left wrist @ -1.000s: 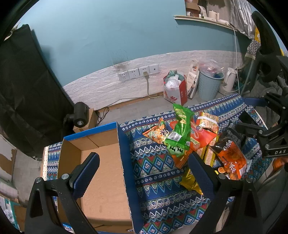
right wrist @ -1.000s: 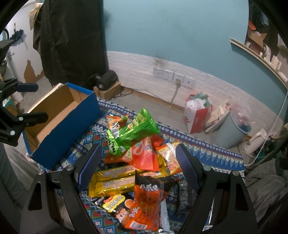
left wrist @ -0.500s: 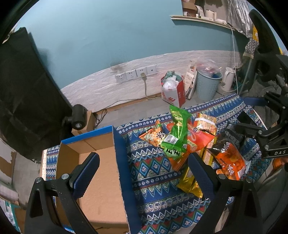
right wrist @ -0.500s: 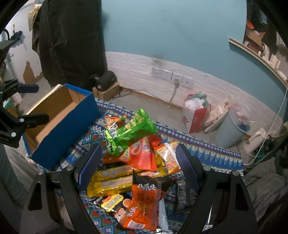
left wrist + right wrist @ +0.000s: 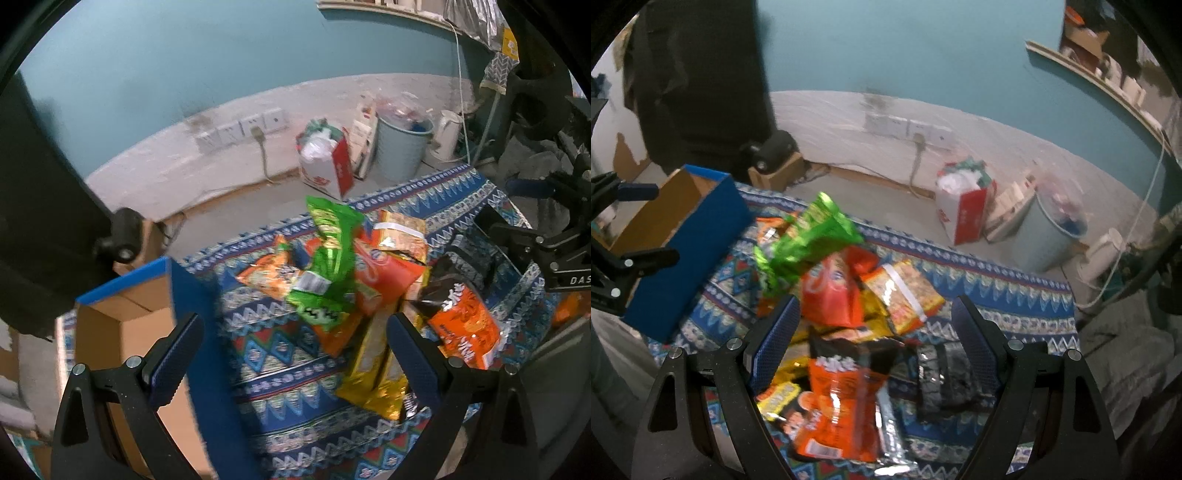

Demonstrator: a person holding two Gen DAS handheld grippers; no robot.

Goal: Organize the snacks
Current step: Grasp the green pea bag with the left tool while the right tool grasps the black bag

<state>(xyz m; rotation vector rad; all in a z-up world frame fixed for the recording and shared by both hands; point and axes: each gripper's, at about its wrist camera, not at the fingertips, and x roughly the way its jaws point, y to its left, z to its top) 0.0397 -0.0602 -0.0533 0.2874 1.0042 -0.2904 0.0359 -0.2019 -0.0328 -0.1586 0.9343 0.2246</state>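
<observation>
A pile of snack packets lies on a patterned blue cloth (image 5: pixel 295 354). On top is a green bag (image 5: pixel 328 266) (image 5: pixel 805 243), with an orange-red bag (image 5: pixel 831 295) and yellow packets (image 5: pixel 376 362) under it. An orange and black bag (image 5: pixel 838 402) (image 5: pixel 461 325) lies nearest the right gripper. A blue cardboard box (image 5: pixel 140 325) (image 5: pixel 683 251), its inside bare, stands left of the pile. My left gripper (image 5: pixel 295 350) is open above the box's right wall and the cloth. My right gripper (image 5: pixel 875 339) is open over the orange and black bag, holding nothing.
Beyond the cloth, on the floor by the wall, stand a red and white bag (image 5: pixel 328 166), a pale blue bin (image 5: pixel 402 147) and a white kettle (image 5: pixel 447 136). A black object on a small carton (image 5: pixel 772 151) sits at the back left. Wall sockets (image 5: pixel 240 129) hold a cable.
Both grippers have moved forward and to the right, toward the snack pile. The box has slid left in the left wrist view. Both stay open.
</observation>
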